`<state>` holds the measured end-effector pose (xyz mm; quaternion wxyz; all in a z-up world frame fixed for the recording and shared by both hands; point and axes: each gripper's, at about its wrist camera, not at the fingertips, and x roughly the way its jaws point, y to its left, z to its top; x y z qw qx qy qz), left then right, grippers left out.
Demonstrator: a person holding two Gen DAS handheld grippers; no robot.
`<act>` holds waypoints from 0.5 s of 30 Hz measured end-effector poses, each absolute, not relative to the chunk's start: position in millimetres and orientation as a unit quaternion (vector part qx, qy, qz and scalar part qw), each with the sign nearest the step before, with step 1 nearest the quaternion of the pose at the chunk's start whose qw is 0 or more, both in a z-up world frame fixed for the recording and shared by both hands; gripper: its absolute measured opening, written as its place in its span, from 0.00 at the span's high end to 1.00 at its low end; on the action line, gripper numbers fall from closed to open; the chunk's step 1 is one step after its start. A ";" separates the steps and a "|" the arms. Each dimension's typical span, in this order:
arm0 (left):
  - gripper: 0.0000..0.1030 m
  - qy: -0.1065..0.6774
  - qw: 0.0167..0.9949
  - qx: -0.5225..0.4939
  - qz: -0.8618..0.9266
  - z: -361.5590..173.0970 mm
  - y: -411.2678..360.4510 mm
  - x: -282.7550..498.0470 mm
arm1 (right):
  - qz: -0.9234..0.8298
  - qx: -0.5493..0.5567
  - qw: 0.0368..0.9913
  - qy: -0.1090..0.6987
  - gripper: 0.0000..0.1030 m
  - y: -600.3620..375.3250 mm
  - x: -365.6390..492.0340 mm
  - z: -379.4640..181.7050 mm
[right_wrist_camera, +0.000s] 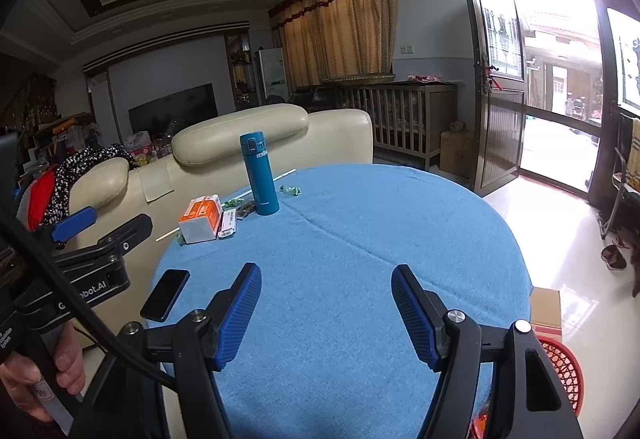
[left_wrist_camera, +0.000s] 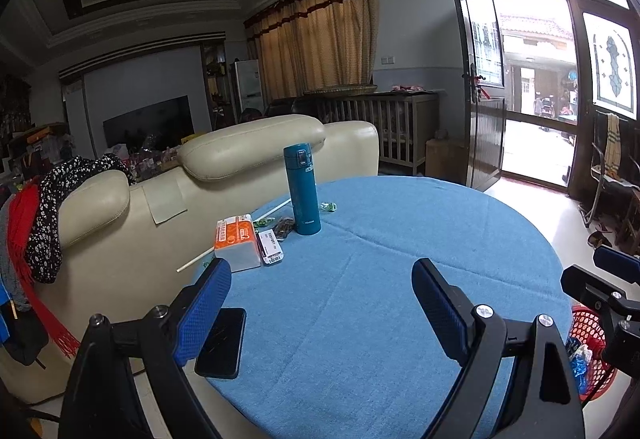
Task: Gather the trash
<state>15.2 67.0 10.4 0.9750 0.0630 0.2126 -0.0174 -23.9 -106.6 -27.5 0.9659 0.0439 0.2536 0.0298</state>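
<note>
Left gripper (left_wrist_camera: 322,285): I see its jaws spread wide over the blue table (left_wrist_camera: 400,239) — nothing between them.
Right gripper (right_wrist_camera: 326,289): parted, empty.
Trash: green wrappers (left_wrist_camera: 329,206) lie at the far edge beside the teal flask (left_wrist_camera: 302,189).
Red basket (right_wrist_camera: 564,371): just beside the table's near right.

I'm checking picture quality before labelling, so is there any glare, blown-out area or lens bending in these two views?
Left wrist view: the open doorway is blown out white, and its light puts a glare on the floor; straight lines bow toward the dark fisheye corners. Right wrist view: the doorway is overexposed even more, the floor shines, while the blue tablecloth is evenly lit and sharp.
</note>
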 end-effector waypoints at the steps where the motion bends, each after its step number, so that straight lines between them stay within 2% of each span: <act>1: 0.11 0.213 0.975 0.063 -0.018 10.2 67.2 15.6 | 0.029 0.044 0.966 0.253 0.31 -106.5 -23.8 -27.4; 15: 0.11 0.216 0.974 0.071 -0.023 9.8 60.1 10.6 | 0.020 0.050 0.967 0.247 0.31 -110.7 -24.7 -25.4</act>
